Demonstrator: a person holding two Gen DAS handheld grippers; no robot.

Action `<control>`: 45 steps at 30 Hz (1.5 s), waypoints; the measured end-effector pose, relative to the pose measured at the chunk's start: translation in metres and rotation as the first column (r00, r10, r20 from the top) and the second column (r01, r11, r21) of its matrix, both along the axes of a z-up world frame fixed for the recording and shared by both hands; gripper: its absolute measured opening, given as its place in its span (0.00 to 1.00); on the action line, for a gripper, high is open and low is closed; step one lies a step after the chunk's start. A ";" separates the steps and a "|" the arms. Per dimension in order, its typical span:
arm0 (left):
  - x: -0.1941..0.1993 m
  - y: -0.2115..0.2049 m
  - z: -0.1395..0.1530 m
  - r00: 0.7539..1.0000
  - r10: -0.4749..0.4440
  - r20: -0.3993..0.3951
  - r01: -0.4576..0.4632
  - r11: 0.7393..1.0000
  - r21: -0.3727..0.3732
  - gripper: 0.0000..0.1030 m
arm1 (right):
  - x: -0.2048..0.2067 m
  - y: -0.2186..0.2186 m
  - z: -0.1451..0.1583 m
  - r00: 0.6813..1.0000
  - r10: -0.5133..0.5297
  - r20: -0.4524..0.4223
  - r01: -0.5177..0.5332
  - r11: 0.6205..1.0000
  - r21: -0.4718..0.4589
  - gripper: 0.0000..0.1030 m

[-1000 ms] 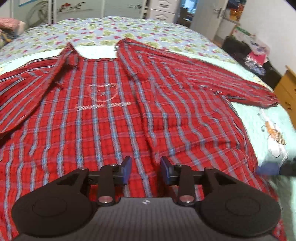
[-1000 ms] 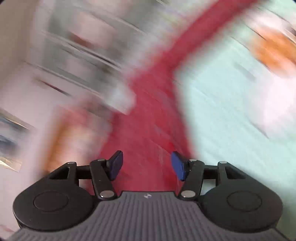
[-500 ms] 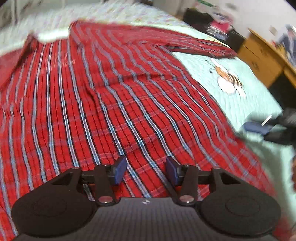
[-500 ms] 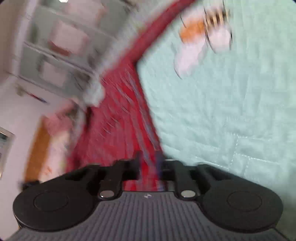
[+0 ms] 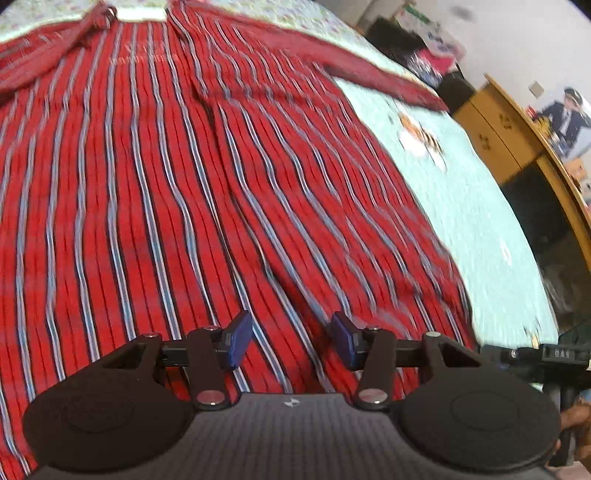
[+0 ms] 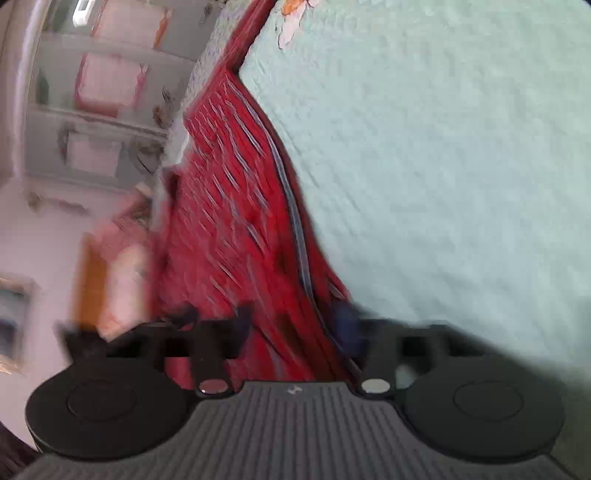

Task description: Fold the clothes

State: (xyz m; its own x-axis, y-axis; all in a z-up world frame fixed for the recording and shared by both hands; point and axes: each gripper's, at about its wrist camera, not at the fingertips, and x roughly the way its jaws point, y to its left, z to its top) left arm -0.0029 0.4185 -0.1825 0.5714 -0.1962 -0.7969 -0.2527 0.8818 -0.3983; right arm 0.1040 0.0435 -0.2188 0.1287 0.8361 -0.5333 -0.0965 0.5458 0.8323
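1. Nearest in the left wrist view, the left gripper hovers over the lower part of the red plaid shirt. Its blue pads stand moderately apart, having just been opening, and they pinch nothing: the cloth lies below them, not between them
2. In the right wrist view, the right gripper sits at the shirt's side edge, where red cloth meets the pale green bedspread. Its jaws are part-way apart and have just been closing, with the shirt's edge running between them. The blur hides whether the pads already bite the cloth, so I cannot tell if it is held
3. Beyond the grippers the shirt lies spread flat and face up on the bed, body unfolded, with only soft ripples across it
4. Farther off, the sleeve stretches out over the bedspread toward the wooden cabinet, and the collar lies at the far end
5. Judged from this, the task is at its start: no fold is made, and the step in hand is taking hold of the shirt's right side for a first lengthwise fold
6. The next move calls for a firm pinch on that edge, a second hold by the left gripper on the same side, and then carrying both points across together so that the side lands straight and the sleeve does not drag or bunch
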 end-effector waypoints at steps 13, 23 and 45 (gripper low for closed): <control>-0.035 -0.036 -0.027 0.996 -0.059 -0.064 0.033 0.940 -0.340 0.50 | -0.052 -0.016 0.022 0.984 -0.174 0.028 0.172 0.983 0.058 0.60; -0.014 -0.042 -0.029 0.997 -0.073 0.000 0.069 0.942 -0.330 0.03 | -0.076 -0.057 0.033 0.960 -0.270 0.074 0.276 0.958 -0.074 0.61; -0.009 -0.043 -0.034 0.996 -0.075 -0.044 0.050 0.910 -0.412 0.00 | -0.112 0.004 0.064 0.900 0.258 0.351 -0.043 0.854 -0.519 0.62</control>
State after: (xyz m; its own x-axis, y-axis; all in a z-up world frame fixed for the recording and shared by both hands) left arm -0.0116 0.3753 -0.2161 0.5029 -0.5464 -0.6698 -0.2361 0.6586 -0.7145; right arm -0.0084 0.0479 -0.1552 0.3116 0.5058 -0.8044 -0.4709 0.8175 0.3316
